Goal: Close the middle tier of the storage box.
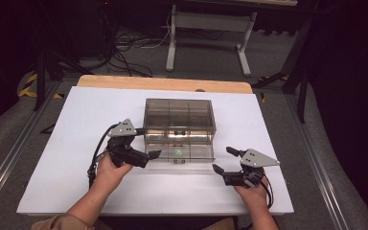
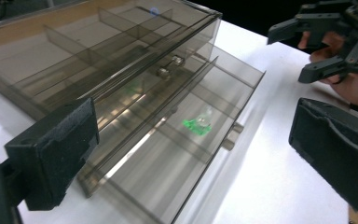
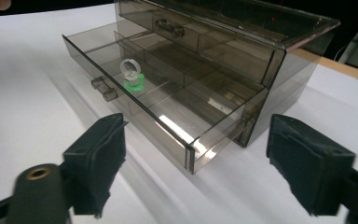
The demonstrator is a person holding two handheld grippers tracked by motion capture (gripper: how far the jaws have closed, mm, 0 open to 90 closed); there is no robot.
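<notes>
Smoky clear plastic, the drawer box [image 1: 179,128] sits mid-table, its lower drawer [image 3: 135,100] pulled out with a small ring [image 3: 131,74] inside. It looks light, stiff and slippery; the drawer knob [image 3: 103,88] seems the best hold. Left gripper [image 1: 149,146] and right gripper [image 1: 224,160] both stand with jaws apart, holding nothing.

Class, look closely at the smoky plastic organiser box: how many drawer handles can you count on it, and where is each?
2. One handle is on the front of the pulled-out bottom drawer. The other handle is on the closed drawer above. Further handles may be hidden.
</notes>
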